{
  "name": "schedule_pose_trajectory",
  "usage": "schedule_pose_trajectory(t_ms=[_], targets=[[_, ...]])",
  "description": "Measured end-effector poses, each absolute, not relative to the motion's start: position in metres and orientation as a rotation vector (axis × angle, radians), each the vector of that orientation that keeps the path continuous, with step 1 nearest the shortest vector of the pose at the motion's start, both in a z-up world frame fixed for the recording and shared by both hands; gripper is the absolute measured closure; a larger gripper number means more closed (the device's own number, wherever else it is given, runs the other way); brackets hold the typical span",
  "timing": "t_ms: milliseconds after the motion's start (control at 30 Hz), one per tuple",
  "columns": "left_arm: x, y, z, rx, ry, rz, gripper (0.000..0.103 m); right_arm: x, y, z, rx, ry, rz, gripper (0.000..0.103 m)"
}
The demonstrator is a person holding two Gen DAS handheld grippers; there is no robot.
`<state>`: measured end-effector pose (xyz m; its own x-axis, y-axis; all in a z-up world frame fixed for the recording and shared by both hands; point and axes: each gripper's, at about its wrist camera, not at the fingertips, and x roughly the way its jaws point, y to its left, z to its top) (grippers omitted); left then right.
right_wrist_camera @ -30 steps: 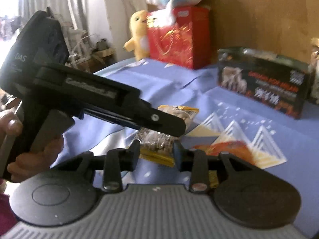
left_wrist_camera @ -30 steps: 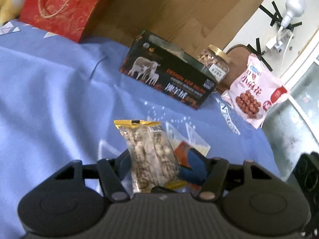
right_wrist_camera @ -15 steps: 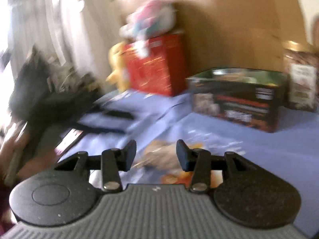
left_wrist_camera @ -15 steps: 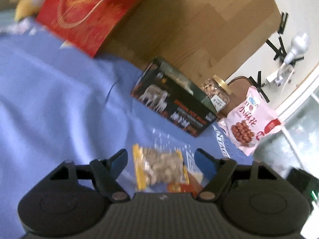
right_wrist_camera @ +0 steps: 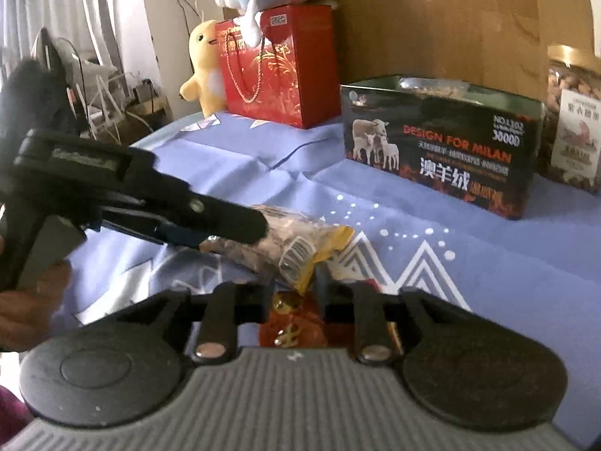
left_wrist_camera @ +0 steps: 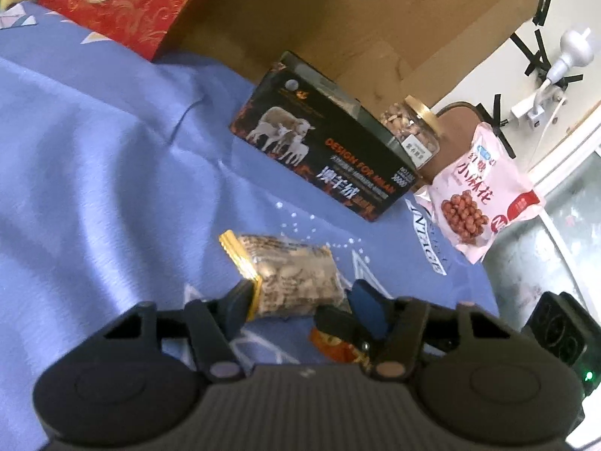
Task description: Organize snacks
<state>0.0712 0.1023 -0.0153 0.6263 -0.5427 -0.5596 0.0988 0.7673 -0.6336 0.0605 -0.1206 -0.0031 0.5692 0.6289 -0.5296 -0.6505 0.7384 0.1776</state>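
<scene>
- Between the closing jaws of the left gripper (left_wrist_camera: 300, 302), the snack packet (left_wrist_camera: 289, 278) is now laid crosswise. A second ago it pointed lengthwise away from the camera, with one yellow seal at the far end.
- That yellow seal is now turned to the left side, where it is touched by the left finger (left_wrist_camera: 240, 306).
- The left jaws are seen about half open. They had been spread wider half a second ago. Whether the blue right pad (left_wrist_camera: 366, 310) presses on the packet cannot be told.
- The right gripper (right_wrist_camera: 296, 289) is drawn almost fully together, against a clearly wider gap a second ago. The packet's other yellow end, printed with a barcode, is caught between its fingertips.
- The packet is located low over the blue cloth (left_wrist_camera: 94, 188), near the front and well apart from the black box (left_wrist_camera: 338, 158) behind it. An orange wrapper (right_wrist_camera: 293, 327) is seen on the cloth just beneath the right fingertips.
- The packet is a clear film pouch closed by crimped yellow seals at both ends. Pale brown, lumpy pieces are visible through the film.
- In the right wrist view, the left tool is held by a hand (right_wrist_camera: 33, 300) at the frame's left edge.
</scene>
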Motion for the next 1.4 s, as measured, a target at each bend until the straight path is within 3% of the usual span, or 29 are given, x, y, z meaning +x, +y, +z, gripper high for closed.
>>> schedule_pose_trajectory(t_ms=[333, 500, 600, 667, 800, 1000, 1167, 1400], targets=[[0.133, 0.059, 0.069, -0.434, 0.631, -0.498, 0.047, 0.097, -0.159, 0.048, 0.015, 0.357, 0.611, 0.082], [0.190, 0.031, 0.077, -0.404, 0.617, -0.503, 0.047, 0.143, -0.176, 0.053, 0.041, 0.330, 0.510, 0.081], [0.217, 0.019, 0.066, -0.391, 0.633, -0.460, 0.043, 0.163, -0.174, 0.042, 0.011, 0.330, 0.449, 0.077], [0.224, 0.016, 0.059, -0.385, 0.667, -0.425, 0.042, 0.166, -0.178, 0.034, 0.014, 0.318, 0.391, 0.056], [0.200, 0.026, 0.062, -0.407, 0.641, -0.470, 0.037, 0.158, -0.204, 0.039, 0.108, 0.320, 0.392, 0.055], [0.131, 0.057, 0.048, -0.428, 0.758, -0.550, 0.034, 0.125, -0.251, 0.024, 0.389, 0.573, 0.684, 0.055], [0.087, 0.078, 0.003, -0.565, 0.930, -0.573, 0.034, 0.082, -0.248, -0.016, 0.413, 0.810, 0.739, 0.055], [0.062, 0.085, -0.028, -0.770, 0.985, -0.645, 0.029, 0.058, -0.228, -0.023, 0.452, 0.824, 0.763, 0.054]])
